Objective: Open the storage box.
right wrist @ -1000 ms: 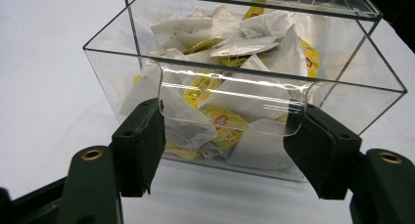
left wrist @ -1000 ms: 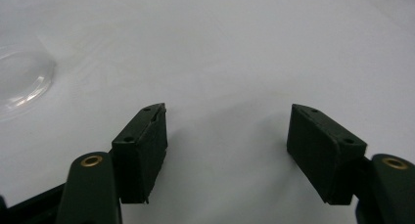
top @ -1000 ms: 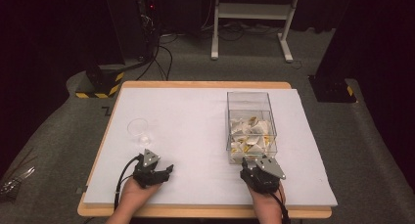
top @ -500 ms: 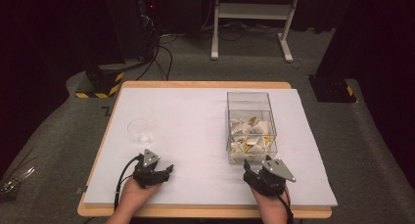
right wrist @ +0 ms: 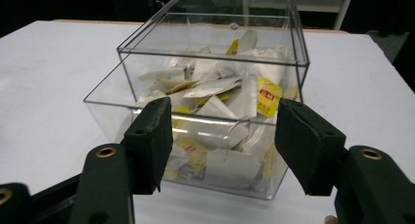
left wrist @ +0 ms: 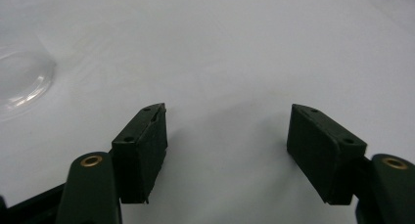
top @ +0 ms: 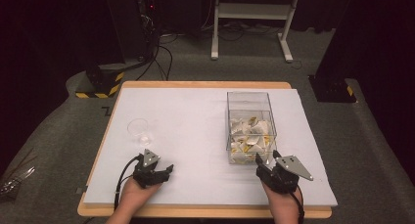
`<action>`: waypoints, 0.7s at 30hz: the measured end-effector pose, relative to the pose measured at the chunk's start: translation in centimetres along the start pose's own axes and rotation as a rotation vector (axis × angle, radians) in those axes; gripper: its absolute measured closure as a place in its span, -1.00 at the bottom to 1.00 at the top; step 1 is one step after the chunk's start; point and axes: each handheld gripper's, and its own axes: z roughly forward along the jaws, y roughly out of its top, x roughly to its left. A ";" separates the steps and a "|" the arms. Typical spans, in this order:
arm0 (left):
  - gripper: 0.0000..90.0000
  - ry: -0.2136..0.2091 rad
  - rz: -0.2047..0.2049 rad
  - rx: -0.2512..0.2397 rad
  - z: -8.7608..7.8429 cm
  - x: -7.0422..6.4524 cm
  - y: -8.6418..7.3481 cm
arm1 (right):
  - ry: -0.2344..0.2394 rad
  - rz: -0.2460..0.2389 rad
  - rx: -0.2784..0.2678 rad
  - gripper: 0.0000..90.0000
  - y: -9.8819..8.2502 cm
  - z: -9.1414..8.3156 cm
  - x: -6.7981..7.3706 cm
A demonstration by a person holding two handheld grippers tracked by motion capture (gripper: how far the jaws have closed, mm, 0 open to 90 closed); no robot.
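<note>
A clear plastic box (top: 248, 93) stands on the right half of the white table, with several tea bags (top: 249, 133) heaped in it. My right gripper (top: 266, 157) hovers just short of the box's near wall and points at it. In the right gripper view the box (right wrist: 215, 57) and the tea bags (right wrist: 215, 92) sit right beyond my right gripper (right wrist: 222, 136). It is open; its jaws have just been closing with nothing between them. My left gripper (top: 164, 170) rests open on the table (left wrist: 227, 131), empty. A small clear cup (top: 139, 130) stands a little beyond it, and its rim (left wrist: 19, 79) shows at the left.
The white sheet (top: 186, 116) covers a wooden tabletop. On the floor beyond are a black stand with a yellow-and-black striped base (top: 98, 84), loose cables (top: 161, 53) and a white frame (top: 254, 13). Dark curtains surround the area.
My right gripper has shifted a little to the right and lifted, still short of the box, and its jaws stand narrower. The left gripper has not moved.
</note>
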 end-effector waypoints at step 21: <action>-0.30 -0.002 -0.004 -0.001 0.0 0.0 0.0 | -0.048 0.011 0.002 0.41 1.6 3.7 -4.0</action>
